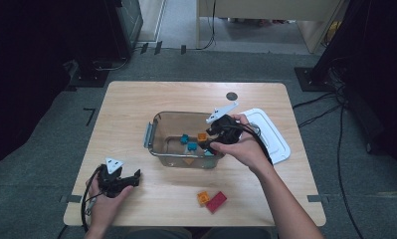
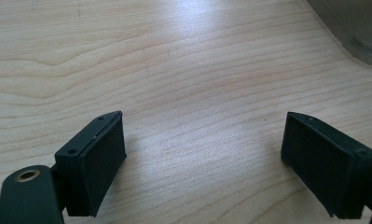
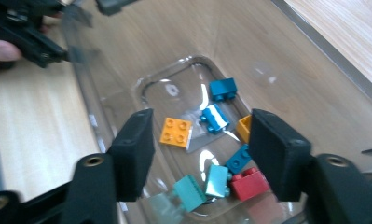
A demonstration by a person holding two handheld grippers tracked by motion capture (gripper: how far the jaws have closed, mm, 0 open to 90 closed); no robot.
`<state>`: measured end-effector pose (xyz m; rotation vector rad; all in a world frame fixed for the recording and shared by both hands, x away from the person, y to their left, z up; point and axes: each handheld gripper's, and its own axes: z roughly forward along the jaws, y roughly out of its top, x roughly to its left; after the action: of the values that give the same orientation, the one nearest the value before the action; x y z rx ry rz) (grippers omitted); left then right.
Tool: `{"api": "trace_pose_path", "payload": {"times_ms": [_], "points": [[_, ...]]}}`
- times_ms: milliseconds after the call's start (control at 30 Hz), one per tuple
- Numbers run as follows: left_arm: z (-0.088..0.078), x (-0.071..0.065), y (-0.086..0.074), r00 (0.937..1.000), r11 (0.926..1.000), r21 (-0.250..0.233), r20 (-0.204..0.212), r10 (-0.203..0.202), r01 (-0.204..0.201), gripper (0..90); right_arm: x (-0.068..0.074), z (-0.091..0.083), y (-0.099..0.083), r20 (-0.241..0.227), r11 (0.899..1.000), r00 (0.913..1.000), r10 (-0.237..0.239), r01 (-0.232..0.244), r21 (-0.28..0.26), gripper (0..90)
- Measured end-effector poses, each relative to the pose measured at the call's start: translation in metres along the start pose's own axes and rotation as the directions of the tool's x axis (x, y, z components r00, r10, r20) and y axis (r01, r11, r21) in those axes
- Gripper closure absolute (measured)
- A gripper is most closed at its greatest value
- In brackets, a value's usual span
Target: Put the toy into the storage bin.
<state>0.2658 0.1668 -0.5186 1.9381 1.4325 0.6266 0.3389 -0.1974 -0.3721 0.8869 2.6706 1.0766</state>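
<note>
Container (image 1: 158, 130) sits mid-desk (image 1: 136, 99) with several bricks (image 3: 175, 132) inside. Lid (image 1: 277, 142) lies just right of it. Two loose bricks (image 1: 212, 200) lie on the desk before the container, near the front edge. Left gripper (image 1: 134, 178) rests at front left; right gripper (image 1: 206, 142) hangs over the container.

no readable text or labels

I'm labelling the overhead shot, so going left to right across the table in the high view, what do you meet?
Left gripper → clear container with bricks inside → orange brick → red brick, both on the table → white lid.
</note>
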Motion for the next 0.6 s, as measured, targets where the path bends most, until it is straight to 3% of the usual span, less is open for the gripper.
{"api": "trace_pose_path", "payload": {"times_ms": [200,367,600], "points": [[0.000,0.000,0.000,1.0000,1.0000,0.000,0.000,0.000,0.000,13.2,0.000,-0.017,-0.009,0.008,0.997,1.0000,-0.002,0.002,-0.071,20.7],[0.000,0.000,0.000,1.0000,1.0000,0.000,0.001,0.000,0.000,13.2,-0.001,-0.035,-0.018,0.045,0.991,0.9990,0.004,0.002,-0.132,19.3],[0.000,0.000,0.000,1.0000,1.0000,0.001,0.001,0.001,-0.001,13.2,-0.008,-0.055,-0.040,0.082,0.986,0.9958,0.041,-0.027,-0.165,19.0]]}}
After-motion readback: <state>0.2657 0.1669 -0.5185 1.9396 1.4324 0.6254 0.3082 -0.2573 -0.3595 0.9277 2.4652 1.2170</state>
